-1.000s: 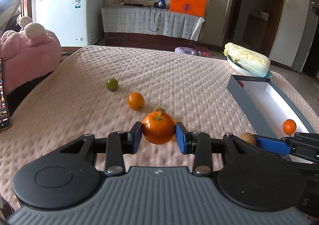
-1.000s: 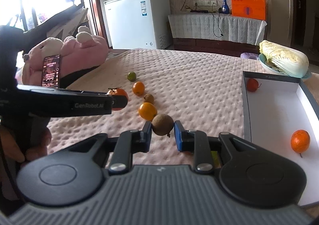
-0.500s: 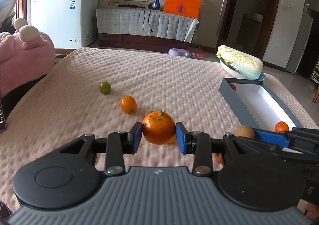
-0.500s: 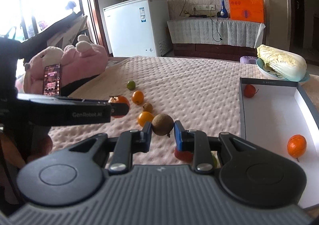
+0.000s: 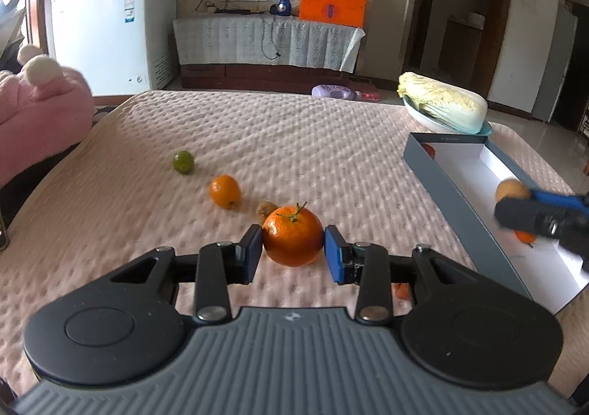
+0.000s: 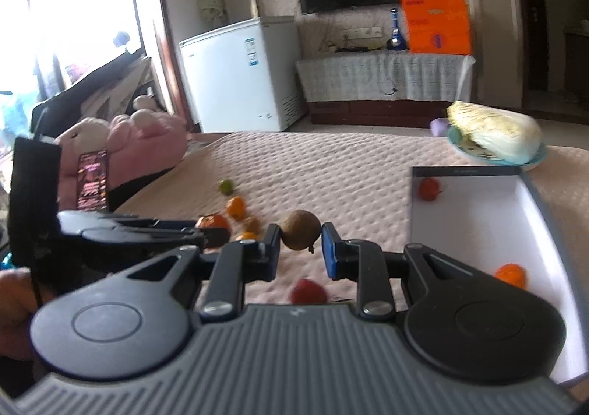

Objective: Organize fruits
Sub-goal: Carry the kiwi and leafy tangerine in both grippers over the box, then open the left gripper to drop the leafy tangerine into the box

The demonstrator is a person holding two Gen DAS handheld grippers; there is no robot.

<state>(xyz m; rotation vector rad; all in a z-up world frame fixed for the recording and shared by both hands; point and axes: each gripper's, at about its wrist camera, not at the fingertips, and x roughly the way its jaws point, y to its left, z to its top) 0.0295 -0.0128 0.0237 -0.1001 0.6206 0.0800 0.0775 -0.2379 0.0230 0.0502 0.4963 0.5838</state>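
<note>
My left gripper [image 5: 293, 253] is shut on a large orange tangerine [image 5: 292, 236] with a green stem, held just above the pink bedspread. My right gripper [image 6: 300, 249] is shut on a round brown fruit [image 6: 300, 229]. In the left wrist view that brown fruit [image 5: 511, 190] hangs over the grey box [image 5: 456, 194] with a white inside. Two small oranges [image 6: 511, 275] [image 6: 429, 188] lie in the box [image 6: 478, 216]. On the bedspread lie a green lime [image 5: 183, 161], a small orange [image 5: 225, 191] and a small brown fruit [image 5: 265, 208].
A red fruit [image 6: 308, 291] lies on the bedspread below the right gripper. A cabbage on a plate [image 5: 443, 107] sits behind the box. A pink plush toy [image 5: 33, 109] and a phone [image 6: 92, 185] are at the left edge. A hand [image 6: 14, 308] holds the left gripper.
The right gripper has carried the brown fruit up and to the right, over the box. The left gripper still holds the tangerine in nearly the same spot.
</note>
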